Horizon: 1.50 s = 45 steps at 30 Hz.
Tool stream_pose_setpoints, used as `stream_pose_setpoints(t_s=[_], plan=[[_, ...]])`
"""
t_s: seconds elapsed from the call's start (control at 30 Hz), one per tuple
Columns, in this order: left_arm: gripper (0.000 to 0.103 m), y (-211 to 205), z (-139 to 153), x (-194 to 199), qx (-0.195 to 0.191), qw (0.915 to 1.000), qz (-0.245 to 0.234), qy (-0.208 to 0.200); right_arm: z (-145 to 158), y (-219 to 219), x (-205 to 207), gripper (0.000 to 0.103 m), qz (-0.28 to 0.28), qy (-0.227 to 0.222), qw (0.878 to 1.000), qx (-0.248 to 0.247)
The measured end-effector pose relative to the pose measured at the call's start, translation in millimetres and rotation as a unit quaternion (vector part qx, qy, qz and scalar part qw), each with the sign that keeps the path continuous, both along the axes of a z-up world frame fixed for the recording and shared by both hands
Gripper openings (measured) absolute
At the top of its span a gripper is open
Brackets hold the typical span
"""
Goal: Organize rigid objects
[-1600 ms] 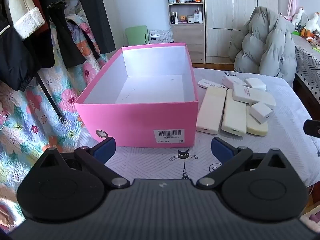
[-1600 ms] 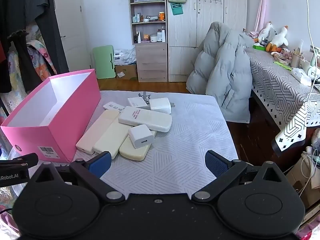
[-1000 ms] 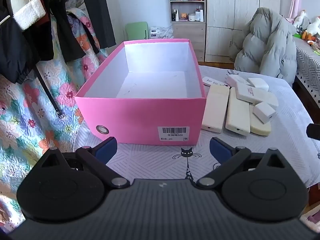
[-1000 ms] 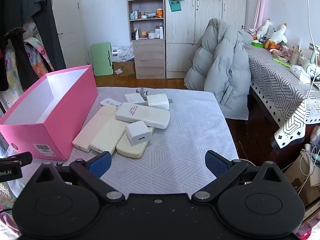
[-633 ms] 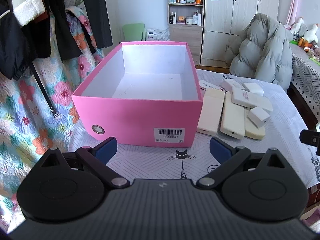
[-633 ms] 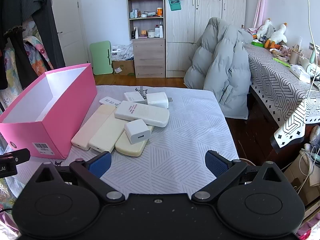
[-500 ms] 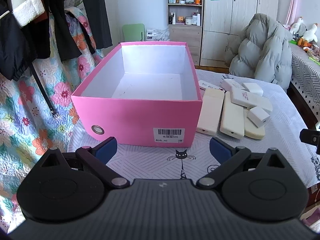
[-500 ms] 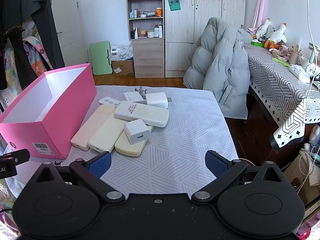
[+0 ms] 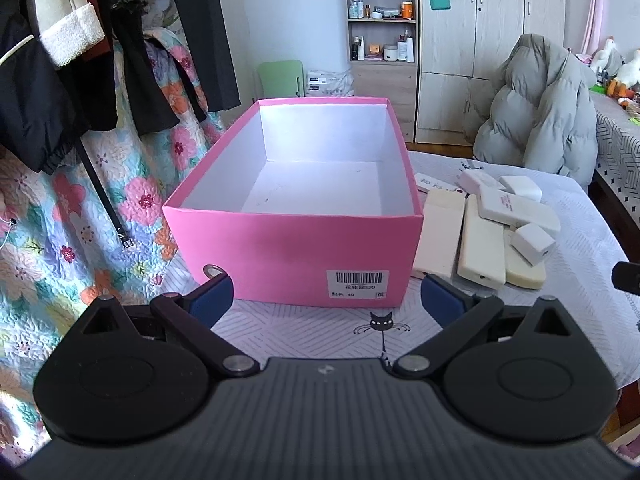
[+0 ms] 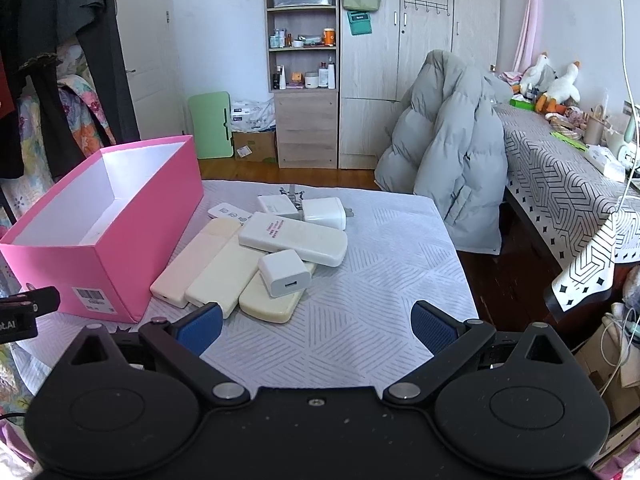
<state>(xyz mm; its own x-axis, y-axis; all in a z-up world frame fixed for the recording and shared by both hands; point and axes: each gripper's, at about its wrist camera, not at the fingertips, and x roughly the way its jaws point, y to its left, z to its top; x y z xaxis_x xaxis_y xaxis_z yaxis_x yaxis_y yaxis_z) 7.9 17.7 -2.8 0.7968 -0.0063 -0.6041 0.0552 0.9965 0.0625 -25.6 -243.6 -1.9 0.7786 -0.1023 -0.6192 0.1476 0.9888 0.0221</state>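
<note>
An empty pink box (image 9: pixel 304 248) (image 10: pixel 100 256) stands on the table's left. Beside it on the right lies a pile of white and cream rigid items: several power banks (image 10: pixel 294 238) (image 9: pixel 480 248), a small white charger cube (image 10: pixel 285 273) (image 9: pixel 533 242), two chargers at the back (image 10: pixel 323 213) and a flat white remote (image 10: pixel 226 212). My left gripper (image 9: pixel 326 300) is open and empty, just in front of the box. My right gripper (image 10: pixel 316 326) is open and empty, in front of the pile.
The table has a white patterned cloth (image 10: pixel 380 280). A grey puffer jacket (image 10: pixel 448 152) hangs on a chair behind the right corner. Hanging clothes and a floral quilt (image 9: pixel 60 200) are at the left. A second table (image 10: pixel 560 184) stands at the right.
Both grippers shifted slightly; the box and pile sit a little nearer and lower in view. Both stay open and empty. No item has moved.
</note>
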Motion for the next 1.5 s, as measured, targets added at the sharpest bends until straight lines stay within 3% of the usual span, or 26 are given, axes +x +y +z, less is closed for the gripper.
stream_pose_setpoints(t_s=[0.43, 1.2, 1.33, 1.5], plan=[[0.103, 2.0, -2.0, -0.1, -0.014, 0.9999, -0.003, -0.001, 6.7, 1.3, -5.7, 0.102, 0.006, -0.034, 0.999, 0.004], [0.103, 3.5, -5.3, -1.6, -0.016, 0.9999, -0.003, -0.001, 0.1, 3.5, -4.5, 0.102, 0.008, -0.031, 0.999, -0.014], [0.103, 4.7, -6.1, -5.8, -0.025, 0.9993, -0.02, -0.017, -0.7, 4.0, -3.5, 0.102, 0.011, -0.029, 0.999, -0.016], [0.103, 5.7, -3.4, -1.4, -0.035, 0.9989, -0.031, -0.005, -0.2, 4.0, -1.7, 0.102, 0.017, -0.037, 0.999, -0.022]])
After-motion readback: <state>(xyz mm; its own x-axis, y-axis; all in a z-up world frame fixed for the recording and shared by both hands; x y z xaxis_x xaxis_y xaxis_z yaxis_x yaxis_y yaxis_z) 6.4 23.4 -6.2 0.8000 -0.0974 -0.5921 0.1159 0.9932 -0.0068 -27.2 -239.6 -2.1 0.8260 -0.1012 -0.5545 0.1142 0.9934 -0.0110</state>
